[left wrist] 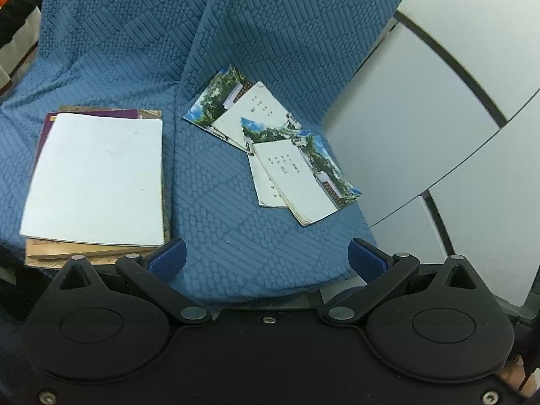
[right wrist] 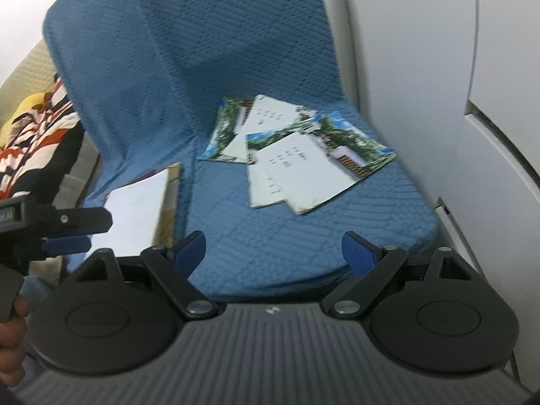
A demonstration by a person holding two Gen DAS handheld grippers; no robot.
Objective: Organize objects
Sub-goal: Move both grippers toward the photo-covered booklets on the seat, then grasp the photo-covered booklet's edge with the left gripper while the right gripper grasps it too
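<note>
A quilted blue sofa cover [left wrist: 236,202] carries a flat stack of books [left wrist: 94,179] at nine o'clock and glossy, overlapping booklets [left wrist: 290,165] at one o'clock. The left gripper [left wrist: 268,258] and right gripper [right wrist: 273,248] tilt downward, jaws wide, holding nothing. A grey panel [left wrist: 422,118] stands at three o'clock.

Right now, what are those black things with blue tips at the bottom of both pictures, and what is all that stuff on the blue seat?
Those are two grabbing tools that a person holds, one in each hand. Each carries a camera looking forward along its fingers, so one picture comes from the left gripper and the other from the right gripper. Both are open and hold nothing. On the blue sofa cover lies a neat stack of books with a white one on top, and beside it a loose pile of booklets with photos of trees on their covers.
</note>
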